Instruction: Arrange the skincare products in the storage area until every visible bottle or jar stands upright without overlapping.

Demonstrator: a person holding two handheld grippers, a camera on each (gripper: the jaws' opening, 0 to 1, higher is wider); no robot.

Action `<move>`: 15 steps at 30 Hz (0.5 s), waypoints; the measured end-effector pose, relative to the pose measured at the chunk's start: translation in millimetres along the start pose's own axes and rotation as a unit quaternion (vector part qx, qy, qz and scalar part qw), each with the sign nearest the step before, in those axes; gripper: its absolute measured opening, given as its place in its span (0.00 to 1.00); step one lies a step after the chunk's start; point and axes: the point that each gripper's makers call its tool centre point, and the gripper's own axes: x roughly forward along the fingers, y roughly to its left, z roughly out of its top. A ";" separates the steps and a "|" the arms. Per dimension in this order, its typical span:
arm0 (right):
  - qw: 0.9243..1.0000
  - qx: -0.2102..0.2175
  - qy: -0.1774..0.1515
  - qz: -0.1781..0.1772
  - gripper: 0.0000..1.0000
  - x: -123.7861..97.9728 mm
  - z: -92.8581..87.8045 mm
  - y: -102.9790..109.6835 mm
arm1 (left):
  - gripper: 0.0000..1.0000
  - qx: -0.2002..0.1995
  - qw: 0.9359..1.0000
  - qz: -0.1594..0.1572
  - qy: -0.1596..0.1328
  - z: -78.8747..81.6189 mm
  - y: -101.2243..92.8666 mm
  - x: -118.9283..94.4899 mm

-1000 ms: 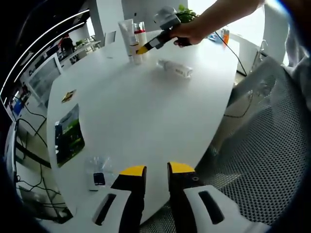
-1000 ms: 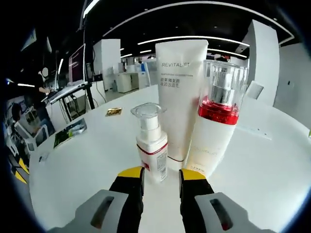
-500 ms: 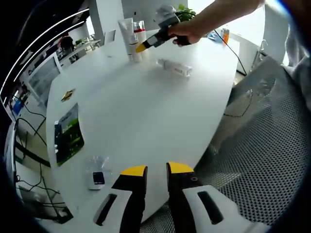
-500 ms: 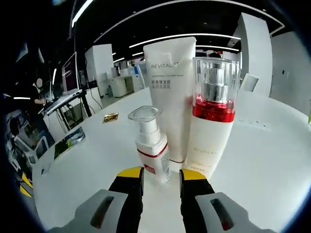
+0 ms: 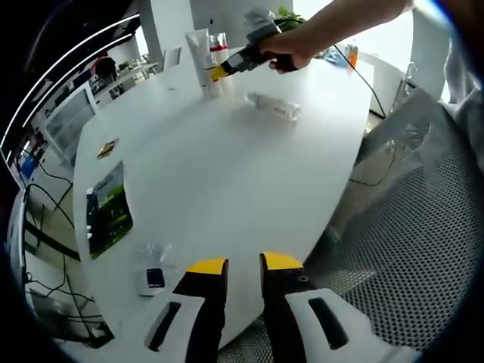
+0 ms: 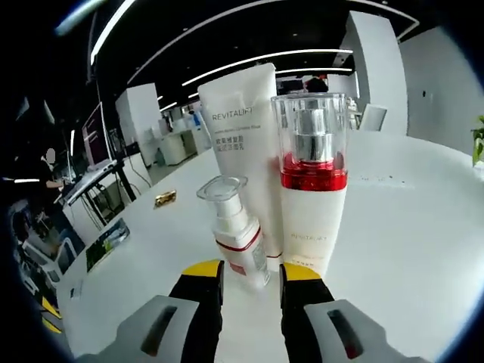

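Observation:
Three products stand upright close together on the white table (image 6: 408,227): a white Revitalift tube (image 6: 242,144), a tall white bottle with a red band and clear cap (image 6: 312,189), and a small pump bottle with a red band (image 6: 236,238). My right gripper (image 6: 251,271) is just in front of them, open, with nothing between its jaws and the small bottle just beyond its left jaw. In the left gripper view a hand holds the right gripper (image 5: 221,72) by the tube (image 5: 200,53), and another white bottle (image 5: 274,107) lies on its side nearby. My left gripper (image 5: 243,265) hovers at the near table edge, narrowly open and holding nothing.
A green brochure (image 5: 107,212), a small gold item (image 5: 107,148) and a plastic bag with a small device (image 5: 153,274) lie on the table's left side. A mesh chair (image 5: 423,249) stands at the right, off the table edge. Office desks fill the background.
The right gripper view has tilted and shifted slightly, so the three standing products sit a little further left in it. The left gripper and the lying bottle have not moved.

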 end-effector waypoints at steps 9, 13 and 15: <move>0.999 0.032 -0.019 0.006 0.28 -42.8 -8.0 13.1 | 0.14 -0.001 1.000 -0.001 -0.004 1.7 -0.1 -0.3; 0.999 0.035 -0.014 0.005 0.28 -63.0 -13.7 19.5 | 0.15 -0.001 1.000 -0.003 -0.011 4.9 -0.9 -1.1; 0.999 0.040 -0.011 0.001 0.28 -72.5 -19.6 21.8 | 0.15 0.000 1.000 -0.005 -0.013 5.8 -1.6 -1.3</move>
